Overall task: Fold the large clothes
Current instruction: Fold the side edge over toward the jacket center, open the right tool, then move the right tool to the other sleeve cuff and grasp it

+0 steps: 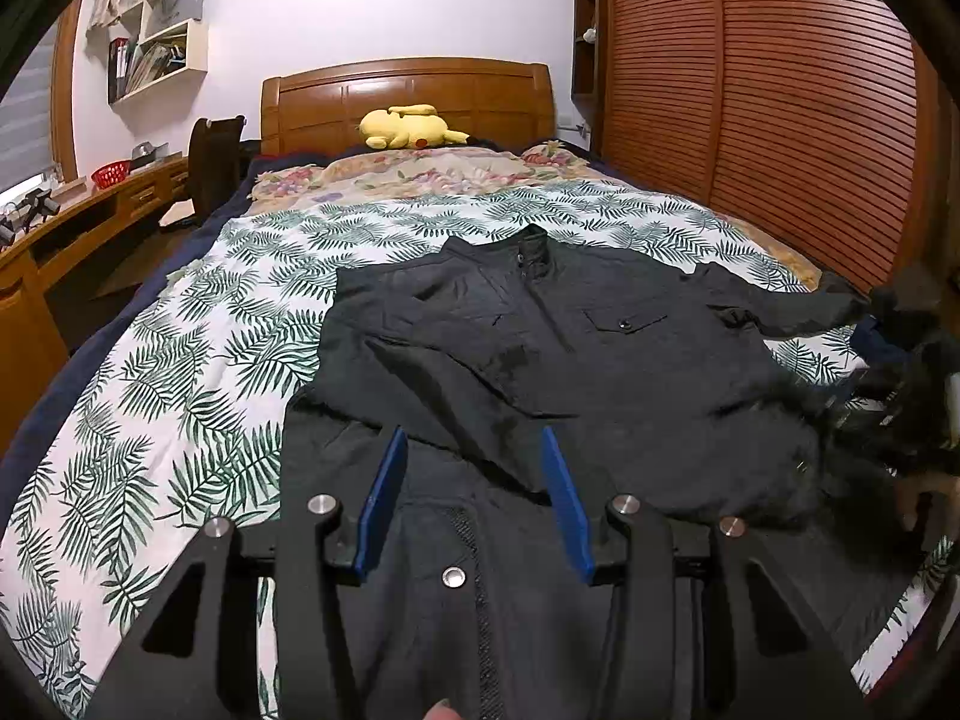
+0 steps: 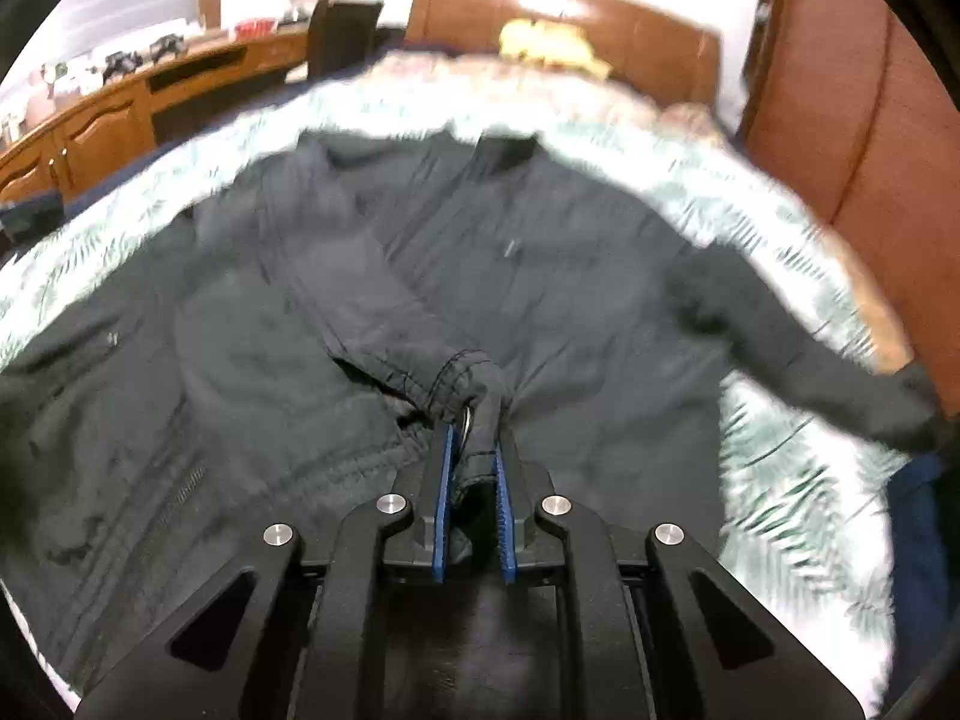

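1. Left wrist view: dark jacket (image 1: 540, 348) lies front-up on the bed (image 1: 198, 360), centre to lower frame, collar toward the headboard, one sleeve trailing to right edge. Left gripper (image 1: 474, 438) hovers over the hem, fingers (image 1: 384, 498) spread, holding nothing.
2. Right wrist view, blurred: right gripper (image 2: 474, 438) at lower centre, fingers pinching a cuff (image 2: 474, 384), that sleeve drawn across the chest.
3. Judgement: soft, limp, bulky fabric; probably slick. Grip at cuffs, hem corners, shoulders.
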`<state>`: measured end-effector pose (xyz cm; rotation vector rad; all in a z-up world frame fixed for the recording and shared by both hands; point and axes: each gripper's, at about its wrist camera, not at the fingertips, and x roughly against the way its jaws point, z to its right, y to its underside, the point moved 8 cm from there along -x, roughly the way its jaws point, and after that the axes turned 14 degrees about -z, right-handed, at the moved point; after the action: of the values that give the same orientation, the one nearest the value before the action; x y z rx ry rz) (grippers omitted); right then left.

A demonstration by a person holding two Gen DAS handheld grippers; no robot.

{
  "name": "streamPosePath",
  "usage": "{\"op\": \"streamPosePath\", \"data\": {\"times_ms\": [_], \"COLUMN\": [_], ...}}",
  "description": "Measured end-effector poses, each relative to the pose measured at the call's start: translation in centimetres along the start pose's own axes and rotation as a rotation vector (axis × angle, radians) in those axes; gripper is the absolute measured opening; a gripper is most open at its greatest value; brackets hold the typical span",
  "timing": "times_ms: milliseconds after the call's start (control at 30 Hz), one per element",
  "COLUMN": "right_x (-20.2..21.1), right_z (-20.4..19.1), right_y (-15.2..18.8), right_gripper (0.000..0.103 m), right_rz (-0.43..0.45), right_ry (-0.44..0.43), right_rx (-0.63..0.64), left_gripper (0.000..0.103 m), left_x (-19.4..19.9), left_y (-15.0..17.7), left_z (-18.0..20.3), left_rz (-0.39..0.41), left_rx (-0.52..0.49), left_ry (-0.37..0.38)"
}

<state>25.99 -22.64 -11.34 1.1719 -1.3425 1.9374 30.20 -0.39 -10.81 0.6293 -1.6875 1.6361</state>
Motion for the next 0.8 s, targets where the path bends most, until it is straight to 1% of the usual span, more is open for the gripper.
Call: {"op": "streamPosePath", "data": {"times_ms": [33,67,100,133,167,233,300,333,367,400,467,600,700,800], "right_x": [0.8,1.7,2.2,2.4,2.1,1.6,1.2,1.1,1.1,1.2,1.3,0.6,-0.5,-2.5], "right_z": [0.5,1.3,1.9,2.6,2.9,3.1,3.5,3.6,3.5,3.4,3.0,0.9,-0.5,-1.9], "right_y": [-0.4,-0.6,-0.7,-0.7,-0.6,-0.3,0.1,0.2,0.3,0.3,0.2,0.4,0.8,1.7], "right_gripper": [0.009,0.009,0.01,0.01,0.011,0.019,0.04,0.046,0.052,0.054,0.056,0.056,0.056,0.056], "right_rz": [0.02,0.032,0.038,0.035,0.01,-0.021,-0.045,-0.05,-0.048,-0.041,-0.03,-0.039,-0.065,-0.115], "right_ry": [0.028,0.077,0.101,0.12,0.12,0.112,0.157,0.167,0.148,0.124,0.086,0.002,-0.021,-0.057], "right_rx": [-0.008,-0.027,-0.04,-0.053,-0.058,-0.06,-0.064,-0.069,-0.075,-0.079,-0.087,-0.058,-0.028,-0.003], "left_gripper": [0.045,0.045,0.045,0.045,0.045,0.045,0.045,0.045,0.045,0.045,0.045,0.046,0.046,0.046], "left_x": [0.0,0.0,0.0,0.1,0.1,0.2,0.2,0.2,0.2,0.2,0.2,0.0,-0.1,-0.1], "left_y": [0.0,0.0,0.1,0.1,0.1,0.1,0.1,0.1,0.1,0.1,0.1,0.1,0.2,0.3], "left_z": [0.0,0.0,-0.2,-0.3,-0.4,-0.7,-0.8,-0.9,-0.9,-0.9,-0.9,-0.7,-0.5,-0.3], "left_rz": [-0.001,-0.001,-0.001,-0.002,-0.001,0.0,0.0,0.001,0.0,0.0,0.0,-0.001,-0.003,-0.006], "left_rx": [-0.002,-0.003,-0.001,0.0,0.001,0.009,0.015,0.016,0.016,0.016,0.015,0.011,0.006,0.002], "left_ry": [-0.002,-0.002,-0.002,-0.003,-0.004,-0.003,0.0,0.0,-0.001,-0.001,0.002,0.002,0.002,0.003]}}
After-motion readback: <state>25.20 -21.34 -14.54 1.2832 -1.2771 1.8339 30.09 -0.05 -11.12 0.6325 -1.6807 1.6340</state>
